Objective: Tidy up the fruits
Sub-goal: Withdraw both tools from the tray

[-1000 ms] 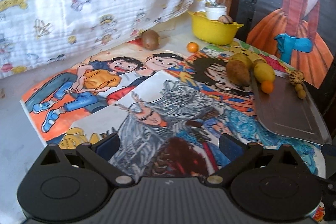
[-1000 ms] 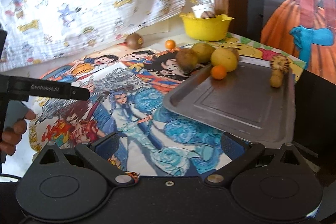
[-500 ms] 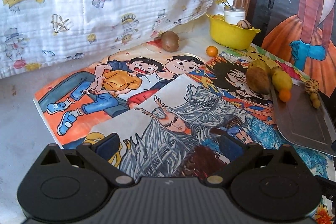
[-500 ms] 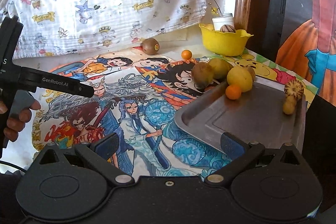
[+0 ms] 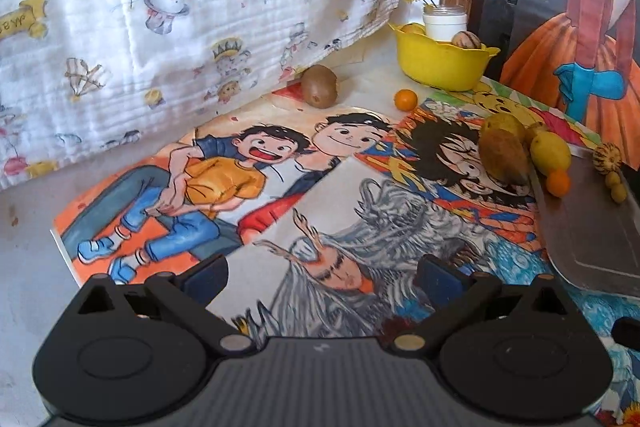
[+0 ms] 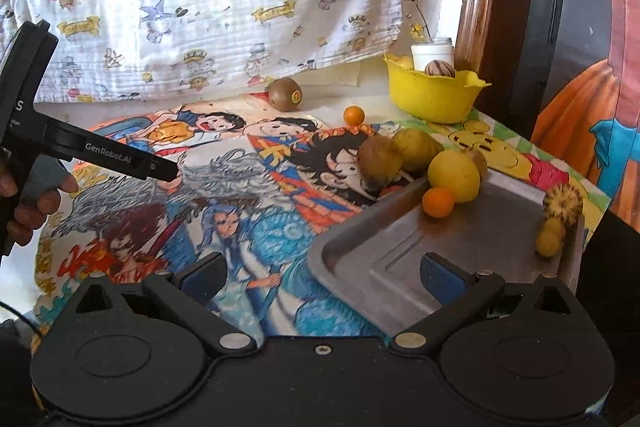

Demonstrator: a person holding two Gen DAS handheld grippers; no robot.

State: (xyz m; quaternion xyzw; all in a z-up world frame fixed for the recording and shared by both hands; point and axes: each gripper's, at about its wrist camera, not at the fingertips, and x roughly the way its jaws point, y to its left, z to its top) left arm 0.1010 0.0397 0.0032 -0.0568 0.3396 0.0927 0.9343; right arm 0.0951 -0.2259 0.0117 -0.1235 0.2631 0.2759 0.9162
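Both grippers are open and hold nothing. My left gripper [image 5: 322, 277] hovers over the cartoon posters [image 5: 224, 179], far from the fruit. My right gripper [image 6: 323, 277] hangs over the near corner of the metal tray [image 6: 380, 259]. On the tray lie a small orange [image 6: 438, 202], a yellow lemon [image 6: 454, 175], a spiky fruit [image 6: 562, 203] and small yellow fruits [image 6: 550, 239]. A brown fruit [image 6: 378, 159] and a greenish one [image 6: 416, 145] sit just off its far edge. A kiwi [image 5: 319, 91] and a loose small orange [image 5: 405, 99] rest near the cloth.
A yellow bowl [image 6: 434, 95] at the back holds a white jar [image 6: 432, 55] and a striped nut. A patterned white cloth [image 5: 180, 7] hangs behind. A hand [image 6: 36, 203] holds the left gripper's body [image 6: 120, 159] at the left. A painted dark panel [image 5: 580, 47] stands on the right.
Both views have swung left, so the tray and fruit sit further right in frame. In the right wrist view the left gripper has risen. Nothing was taken hold of.
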